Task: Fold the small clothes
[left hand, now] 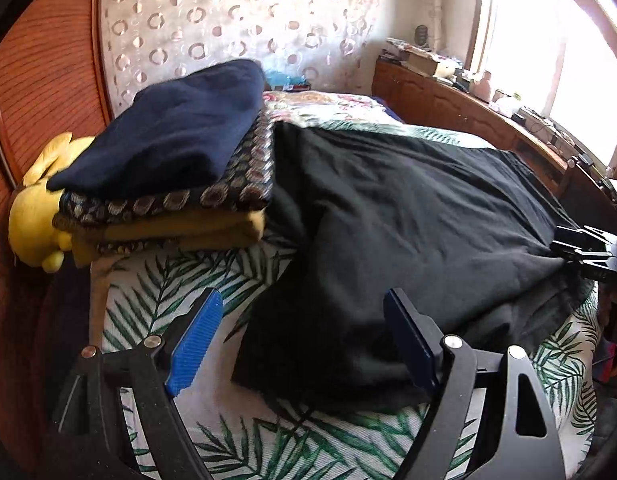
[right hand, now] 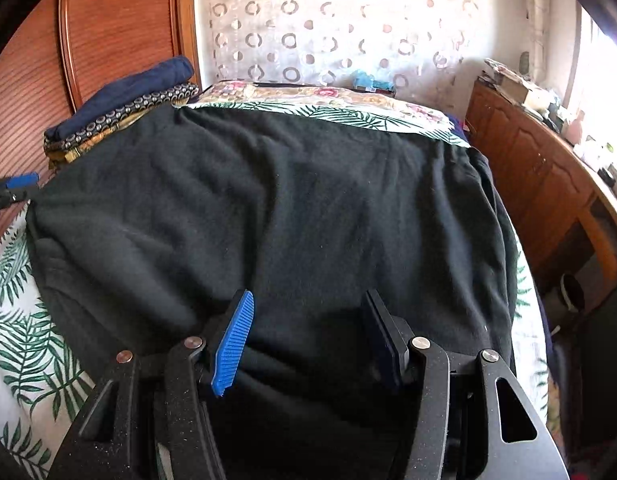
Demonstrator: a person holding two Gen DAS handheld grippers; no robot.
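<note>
black garment [right hand: 268, 208] spread on bed [left hand: 236, 440], ahead of both tools | left tool [left hand: 304, 344] apart, empty, at near corner | right tool [right hand: 306, 340] apart, over near hem | soft, limp, light: pinch hem corners

1 black garment [right hand: 268, 208], 3 folded clothes [left hand: 164, 176]

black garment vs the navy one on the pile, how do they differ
The black garment lies spread across the bed, wrinkled; the navy garment is folded. The black one rests on the leaf-print sheet; the navy one tops a stack of folded clothes. Both are dark, plain fabric.
</note>
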